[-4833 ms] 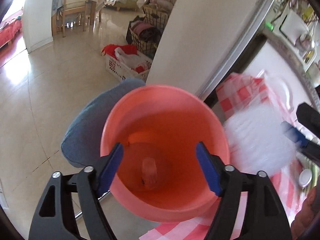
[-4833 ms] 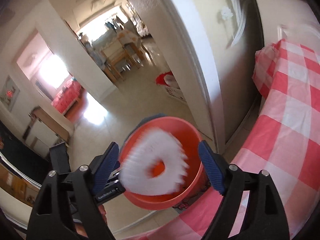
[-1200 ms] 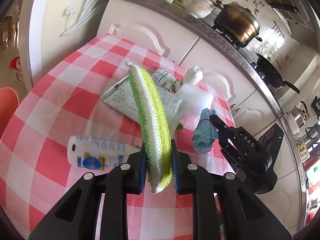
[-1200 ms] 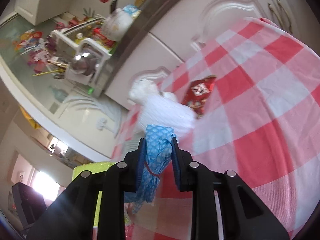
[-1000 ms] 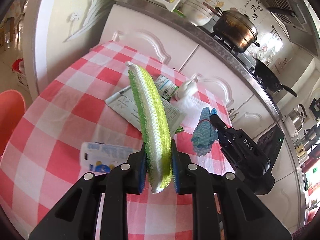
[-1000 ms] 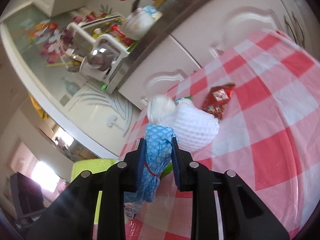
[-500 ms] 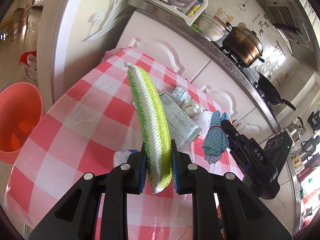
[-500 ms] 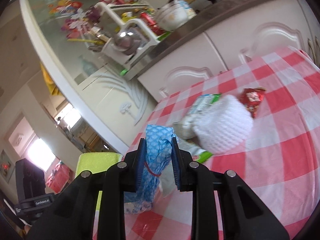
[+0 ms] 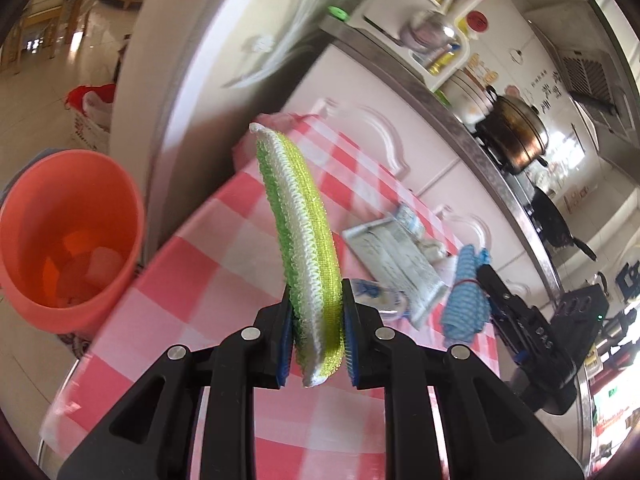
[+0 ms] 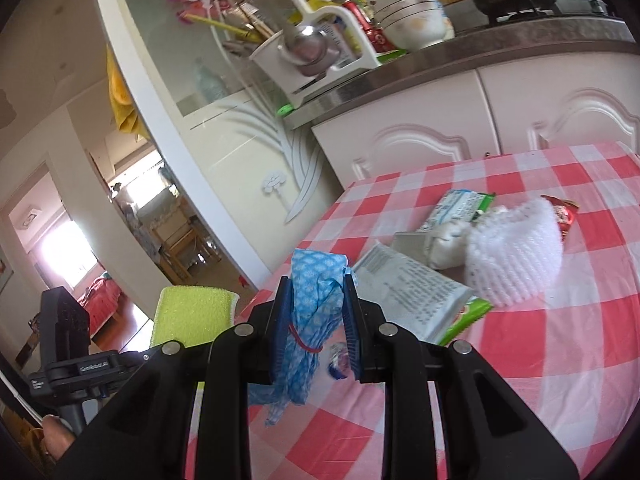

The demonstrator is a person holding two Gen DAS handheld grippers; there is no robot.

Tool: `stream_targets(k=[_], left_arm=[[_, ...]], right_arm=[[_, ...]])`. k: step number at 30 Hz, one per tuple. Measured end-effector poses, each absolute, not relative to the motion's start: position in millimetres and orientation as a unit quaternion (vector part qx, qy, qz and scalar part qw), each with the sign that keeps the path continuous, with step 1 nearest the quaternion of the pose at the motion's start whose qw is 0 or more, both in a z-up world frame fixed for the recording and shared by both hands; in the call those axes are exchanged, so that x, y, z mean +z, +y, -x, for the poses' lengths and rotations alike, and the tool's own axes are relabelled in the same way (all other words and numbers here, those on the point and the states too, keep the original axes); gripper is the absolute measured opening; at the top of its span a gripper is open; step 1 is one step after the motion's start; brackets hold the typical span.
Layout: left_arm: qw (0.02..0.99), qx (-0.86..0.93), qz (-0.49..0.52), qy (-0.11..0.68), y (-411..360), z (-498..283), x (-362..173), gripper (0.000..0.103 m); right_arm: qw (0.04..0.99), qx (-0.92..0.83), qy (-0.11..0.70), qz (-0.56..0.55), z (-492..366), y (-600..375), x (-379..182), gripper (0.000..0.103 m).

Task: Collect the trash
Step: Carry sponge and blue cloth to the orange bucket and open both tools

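My left gripper (image 9: 316, 320) is shut on a green-and-white scrubbing pad (image 9: 298, 216) and holds it upright above the checked table. The pad also shows in the right wrist view (image 10: 192, 312). My right gripper (image 10: 316, 312) is shut on a bundled blue cloth (image 10: 310, 320) tied with a red band; the cloth also shows in the left wrist view (image 9: 466, 292). An orange bin (image 9: 68, 240) stands on the floor left of the table, with some trash inside. On the table lie a white-and-green wrapper (image 10: 416, 296), a white foam net (image 10: 516, 256) and a red snack packet (image 10: 562, 210).
The red-and-white checked tablecloth (image 10: 540, 360) covers a round table beside white kitchen cabinets (image 10: 440, 132). A white door frame (image 9: 168, 92) stands between bin and table. A small blue-and-white item (image 10: 338, 360) lies under my right gripper. A laundry basket (image 9: 90, 108) is on the far floor.
Both grippers have swung left with their loads. The orange bin has come further into the left wrist view, and the table's items have slid right.
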State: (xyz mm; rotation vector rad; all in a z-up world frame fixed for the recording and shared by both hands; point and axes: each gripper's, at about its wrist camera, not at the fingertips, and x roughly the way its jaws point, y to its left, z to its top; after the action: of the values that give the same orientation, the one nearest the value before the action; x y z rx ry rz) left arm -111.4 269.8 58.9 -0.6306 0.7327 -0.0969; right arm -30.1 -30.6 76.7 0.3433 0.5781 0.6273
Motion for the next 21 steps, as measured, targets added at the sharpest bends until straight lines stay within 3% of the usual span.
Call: stream_targets(k=[21], left_arm=[[0.887,0.080,0.323,0.322,395,138,26,0.023]], right_arm=[[0.841,0.422,0.326,-0.094,29,131,93,0.026]])
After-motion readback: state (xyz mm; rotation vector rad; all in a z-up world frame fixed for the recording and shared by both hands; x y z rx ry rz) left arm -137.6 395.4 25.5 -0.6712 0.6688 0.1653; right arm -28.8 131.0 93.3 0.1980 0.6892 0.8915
